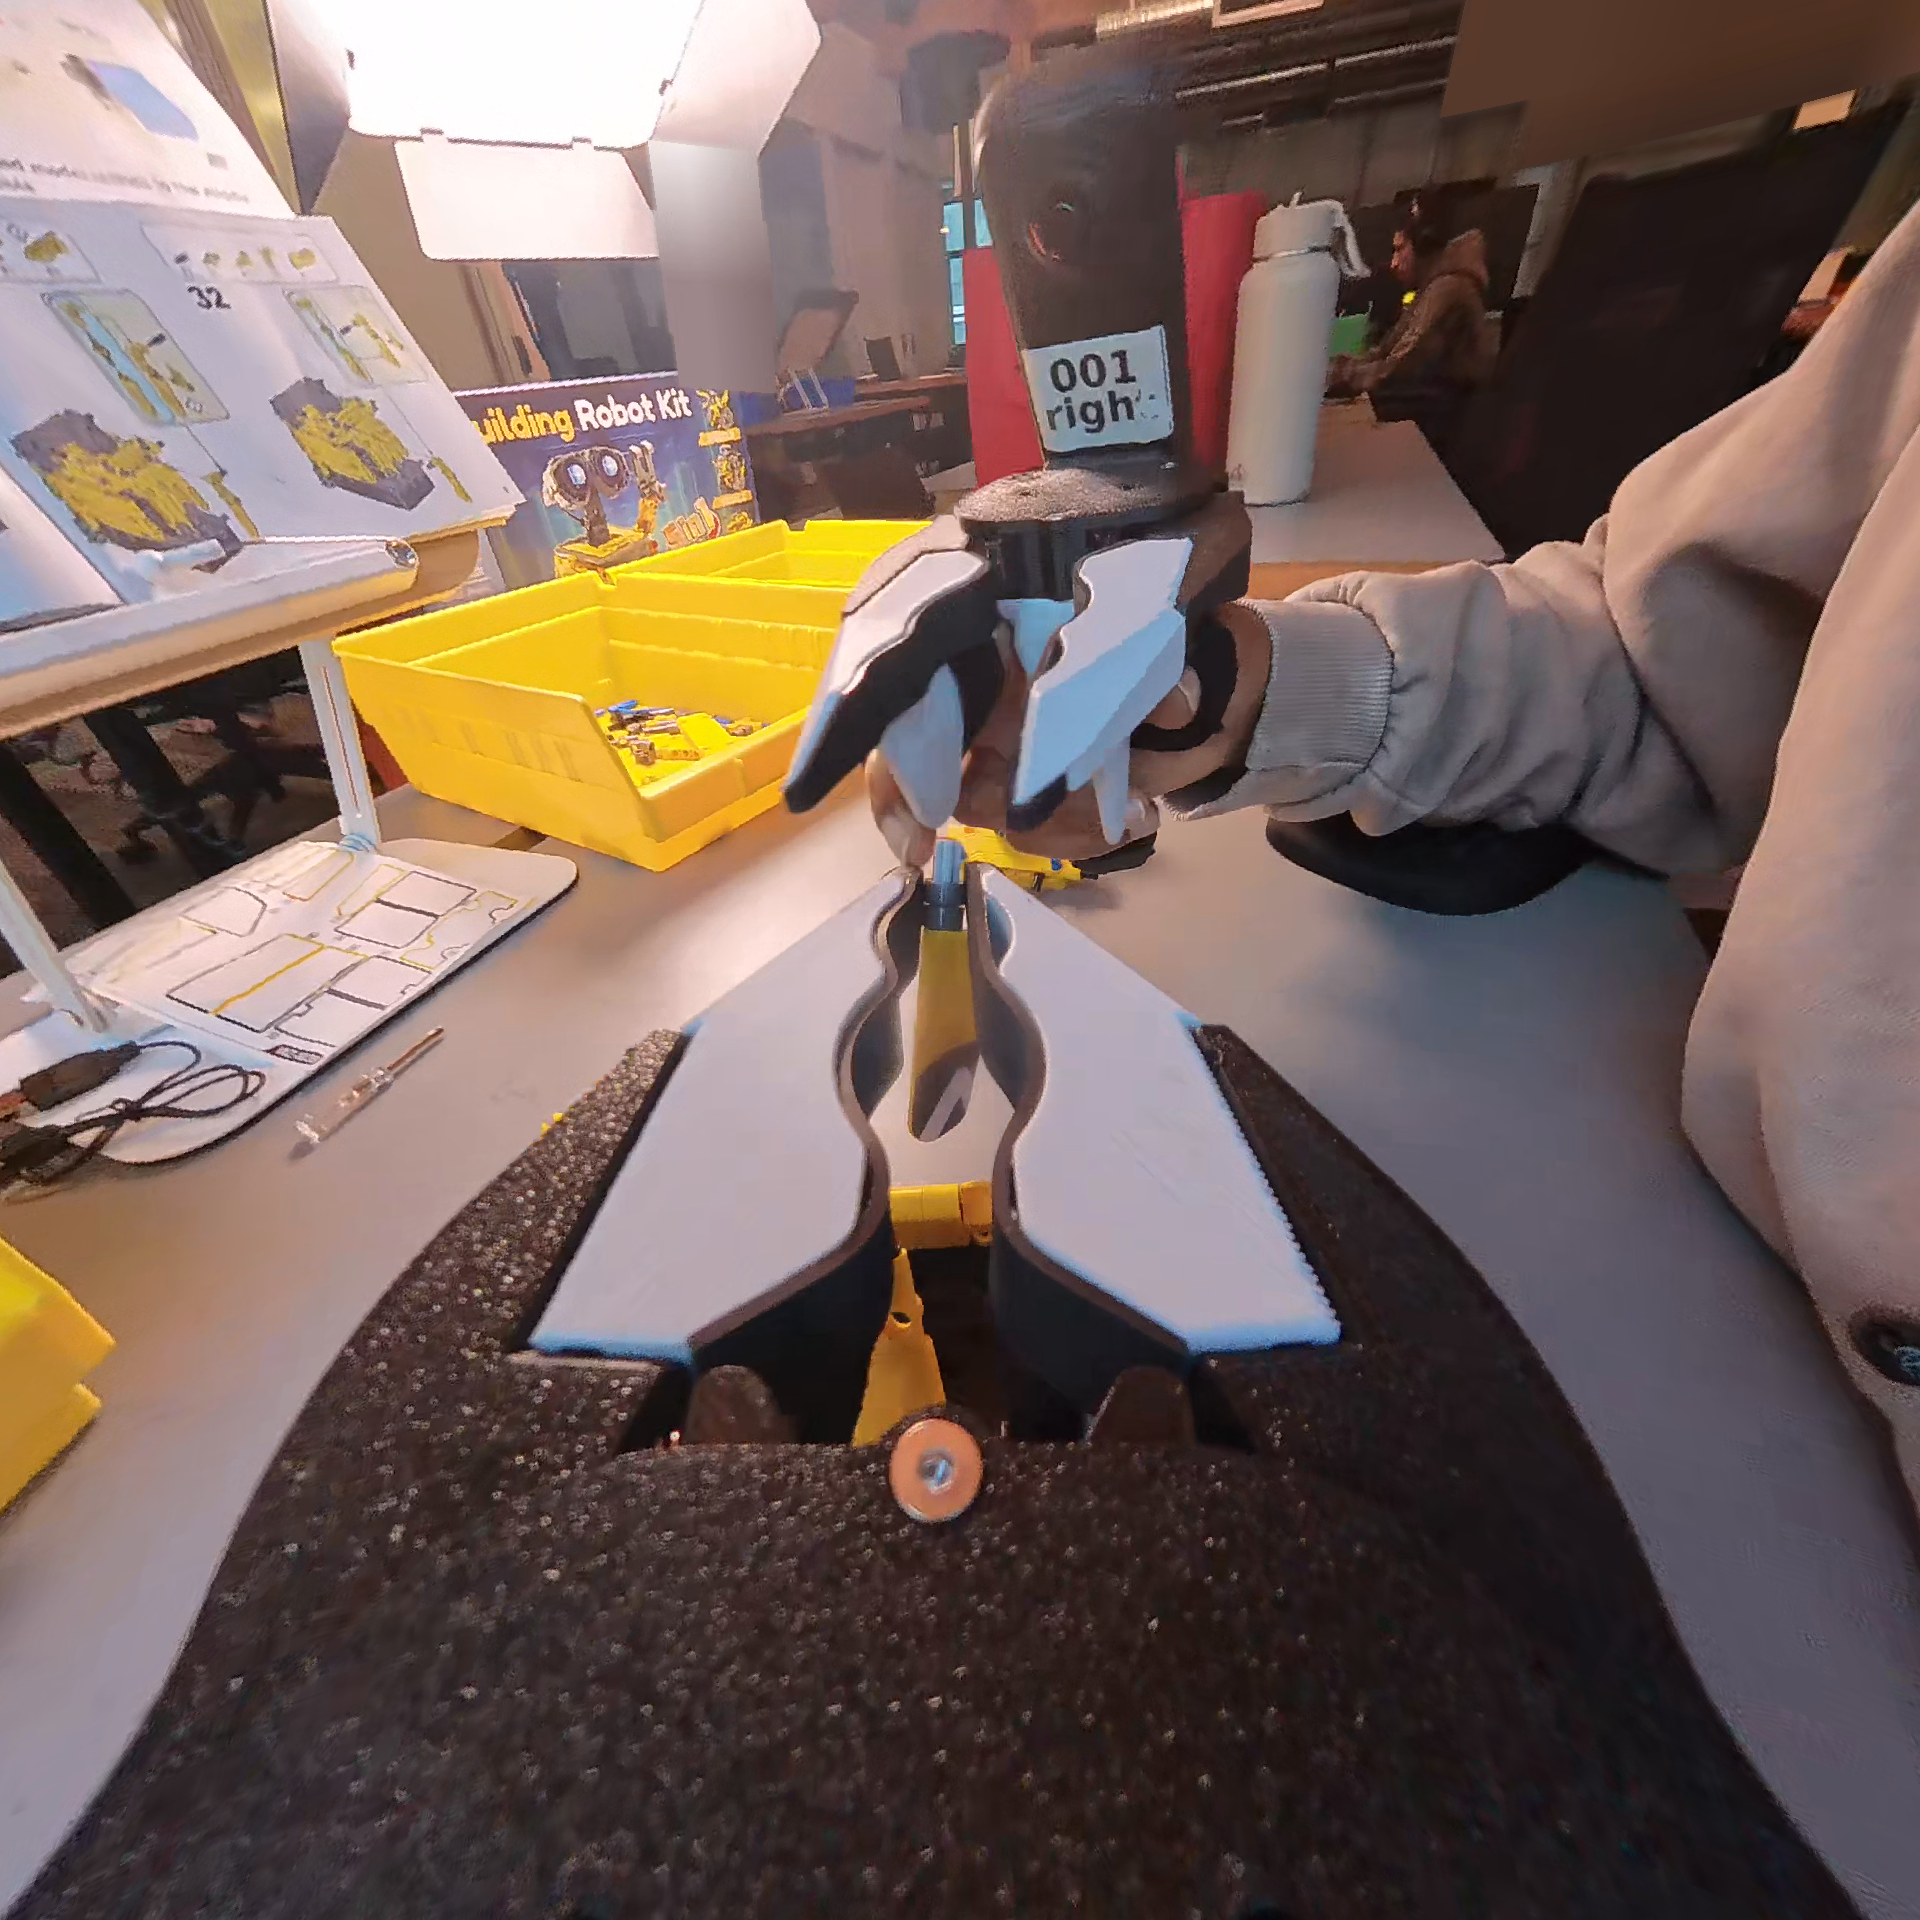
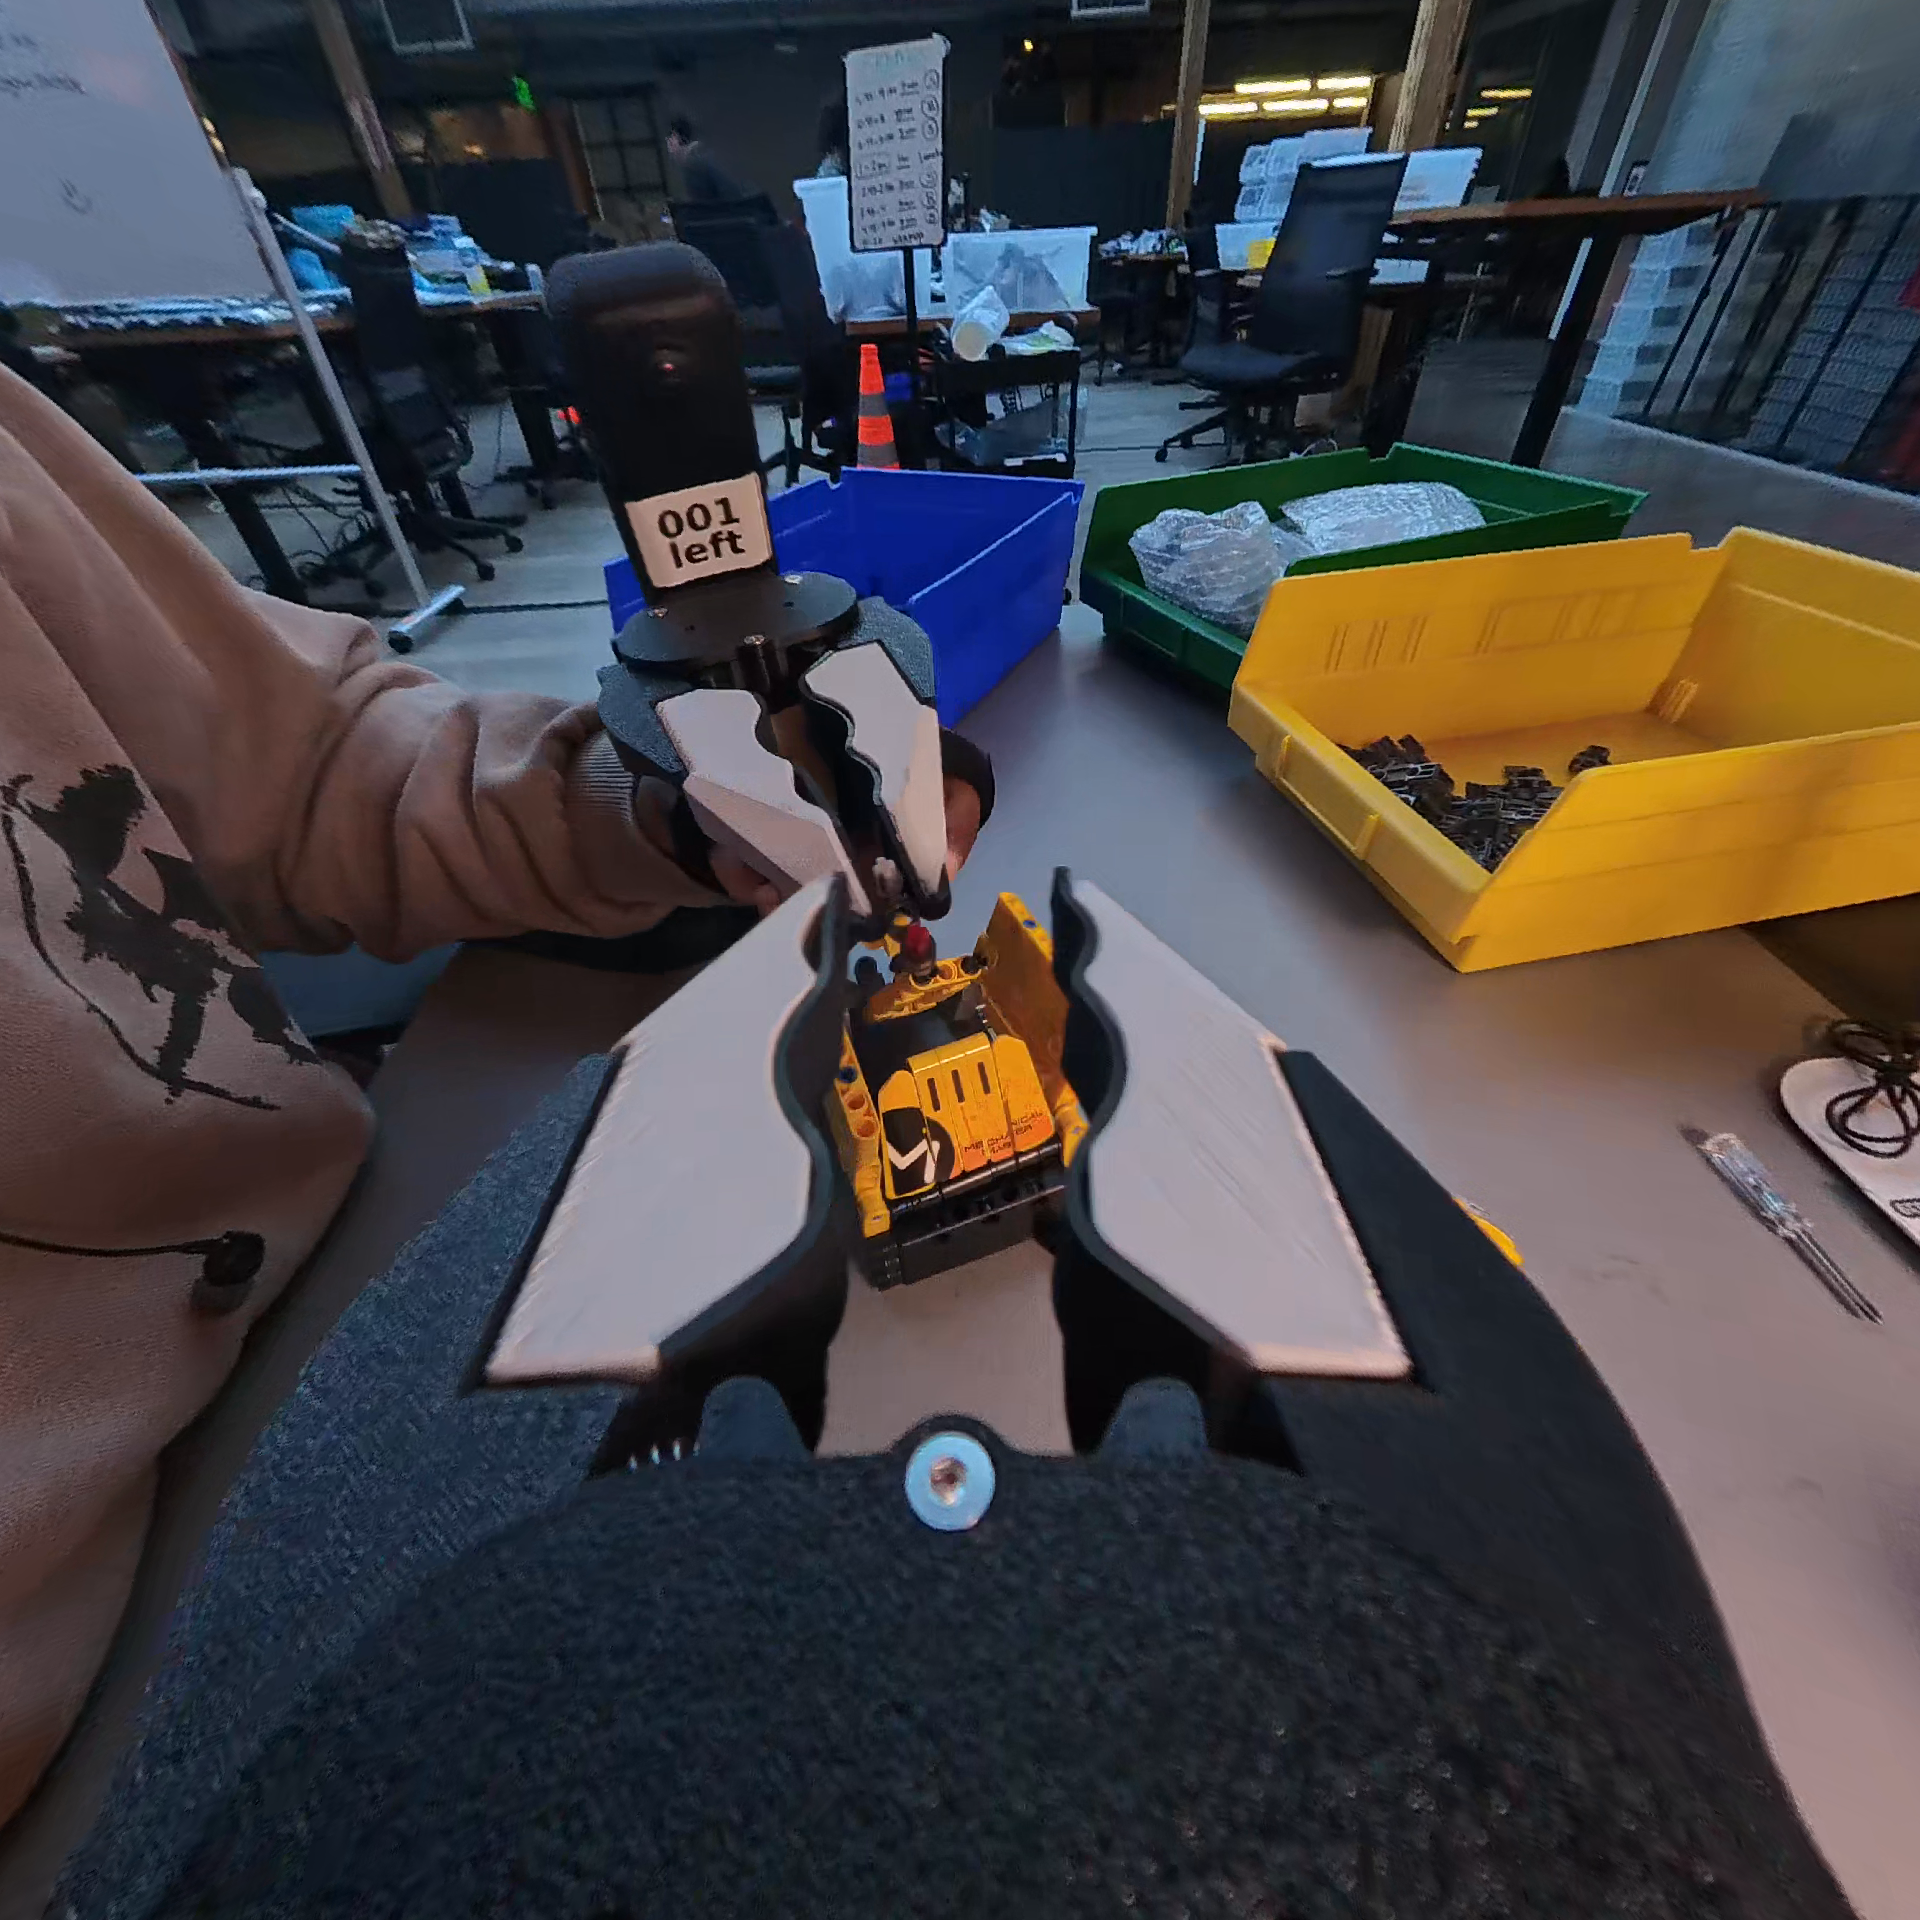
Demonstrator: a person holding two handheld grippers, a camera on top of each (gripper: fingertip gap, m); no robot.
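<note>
I am pinching a small grey pin (image 1: pixel 943 896) between the tips of my left gripper (image 1: pixel 943 883), right above the yellow and black brick model (image 2: pixel 961 1091) sitting on the grey table (image 2: pixel 1299 883). My right gripper (image 2: pixel 951 894) is standing spread, its fingers straddling the model without touching it. I am seeing a yellow bin (image 2: pixel 1558 831) holding black pieces, a green bin (image 2: pixel 1455 488) holding plastic-wrapped bundles, and a blue bin (image 2: pixel 935 540) whose contents I cannot tell. Another yellow tray (image 1: pixel 540 707) is holding small mixed parts.
</note>
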